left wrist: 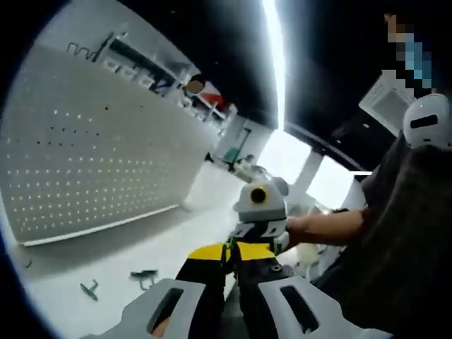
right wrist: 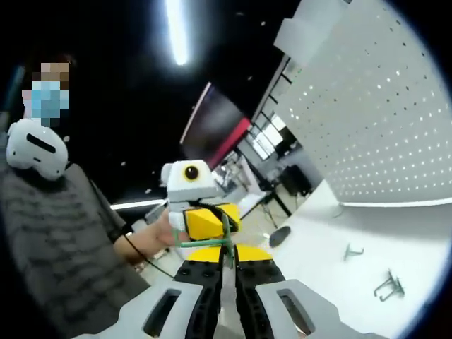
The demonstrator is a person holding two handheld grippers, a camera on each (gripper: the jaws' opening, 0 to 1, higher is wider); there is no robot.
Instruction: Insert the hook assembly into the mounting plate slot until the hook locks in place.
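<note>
The white pegboard mounting plate (left wrist: 92, 155) stands upright on the white table (left wrist: 176, 240); in the right gripper view the plate (right wrist: 381, 127) is at the right. A thin green wire hook (right wrist: 224, 236) is held in the air between the two grippers, well away from the plate. My right gripper (right wrist: 227, 253) is shut on the hook's near end. My left gripper (right wrist: 208, 224) faces it, its yellow tips closed on the hook's other end. In the left gripper view my left gripper (left wrist: 231, 248) is shut, with a green sliver between its tips, and the right gripper (left wrist: 256, 229) meets it head-on.
Loose green hooks lie on the table: two (left wrist: 90, 288) (left wrist: 143, 275) before the plate, and two in the right gripper view (right wrist: 353, 251) (right wrist: 390, 284). A person in a dark sweater (right wrist: 49, 247) stands close behind the grippers. Shelves and chairs fill the room beyond.
</note>
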